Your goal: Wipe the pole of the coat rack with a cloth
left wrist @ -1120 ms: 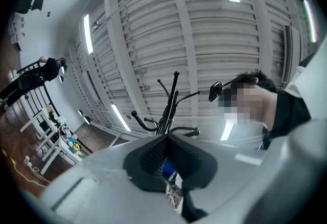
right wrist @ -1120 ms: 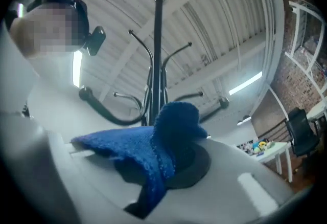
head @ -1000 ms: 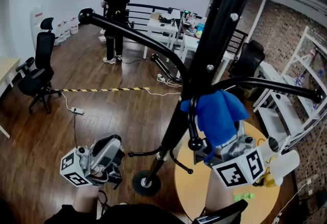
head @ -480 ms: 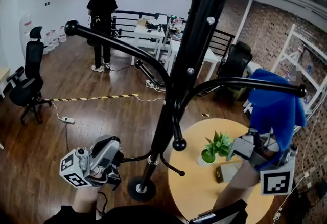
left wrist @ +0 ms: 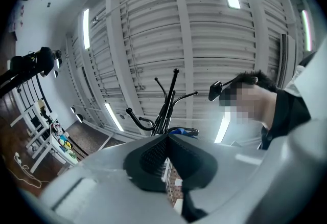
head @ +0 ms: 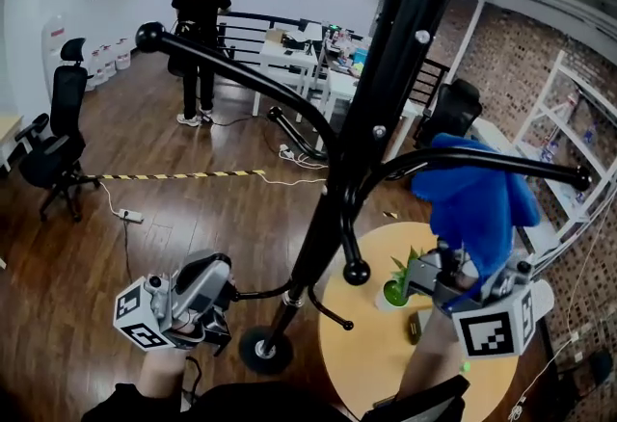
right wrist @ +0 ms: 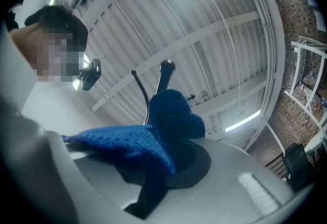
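Cloth [head: 472, 203] blue; coat rack [head: 386, 112] black; table [head: 371, 353] tan; floor [head: 174, 218] dark brown wood.

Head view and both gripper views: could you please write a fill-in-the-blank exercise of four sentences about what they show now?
The right gripper is shut on a fluffy cloth of ____ colour.
The left gripper has its jaws together and holds ____.
The coat rack's tall metal pole is ____.
The small green potted plant stands on a light wooden table whose top is ____.
Missing words: blue; nothing; black; round.
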A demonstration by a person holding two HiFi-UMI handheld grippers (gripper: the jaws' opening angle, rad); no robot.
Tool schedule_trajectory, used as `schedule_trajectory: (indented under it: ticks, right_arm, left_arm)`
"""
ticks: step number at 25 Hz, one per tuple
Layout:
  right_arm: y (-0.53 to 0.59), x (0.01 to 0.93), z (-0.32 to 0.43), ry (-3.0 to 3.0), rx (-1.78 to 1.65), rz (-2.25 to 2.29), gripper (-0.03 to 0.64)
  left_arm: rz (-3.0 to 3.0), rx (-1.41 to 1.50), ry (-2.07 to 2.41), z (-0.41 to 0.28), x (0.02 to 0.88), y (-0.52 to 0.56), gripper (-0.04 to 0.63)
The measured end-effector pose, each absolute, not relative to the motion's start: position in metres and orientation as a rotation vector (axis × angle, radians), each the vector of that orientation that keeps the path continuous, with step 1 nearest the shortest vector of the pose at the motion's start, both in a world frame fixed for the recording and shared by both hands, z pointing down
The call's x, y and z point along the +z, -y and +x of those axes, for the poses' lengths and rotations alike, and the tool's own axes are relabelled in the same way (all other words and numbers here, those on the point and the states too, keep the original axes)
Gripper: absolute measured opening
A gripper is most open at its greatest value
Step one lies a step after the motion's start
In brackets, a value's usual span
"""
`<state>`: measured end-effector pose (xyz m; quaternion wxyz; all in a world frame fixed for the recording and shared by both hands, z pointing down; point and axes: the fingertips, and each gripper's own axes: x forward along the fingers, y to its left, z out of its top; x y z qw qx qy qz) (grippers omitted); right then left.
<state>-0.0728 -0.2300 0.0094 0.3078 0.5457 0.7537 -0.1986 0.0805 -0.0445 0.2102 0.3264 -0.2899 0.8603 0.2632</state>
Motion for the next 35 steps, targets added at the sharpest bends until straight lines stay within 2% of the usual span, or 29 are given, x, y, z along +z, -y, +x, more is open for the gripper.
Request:
schedule_trajectory:
  ticks: [5,12,18,22,26,35]
  right_arm:
    - [0.163,0.063,-0.074,-2.076,-0.355,1.572,0.018]
    - [0.145,0.157,-0.073,-2.250,0.103,1.434,0.018]
    - [0.140,0.296,-0.082,-2.484,0.190,1.790,0.018]
    - [0.142,0.385,-0.068,-2.538,0.555,1.967,0.020]
    - [0.158,0.423,-0.063,-2.547,0.894,1.968,0.020]
    - [0.202,0.406,-0.064,-2.612,0.650,2.142,0.020]
  left_arm:
    - [-0.713,0.696,-2.268,0.091,0.216,0.036,-0.006]
    - [-0.686,0.718,-2.283,0.091,0.223,0.034,-0.006]
    - [-0.708,0.760,-2.294,0.081,0.230,0.040,-0.006]
    - [-0.738,0.787,-2.297,0.072,0.234,0.045,-0.006]
    - [-0.796,0.809,-2.289,0.060,0.234,0.054,-0.006]
    - [-0.844,0.834,-2.280,0.045,0.236,0.059,-0.006]
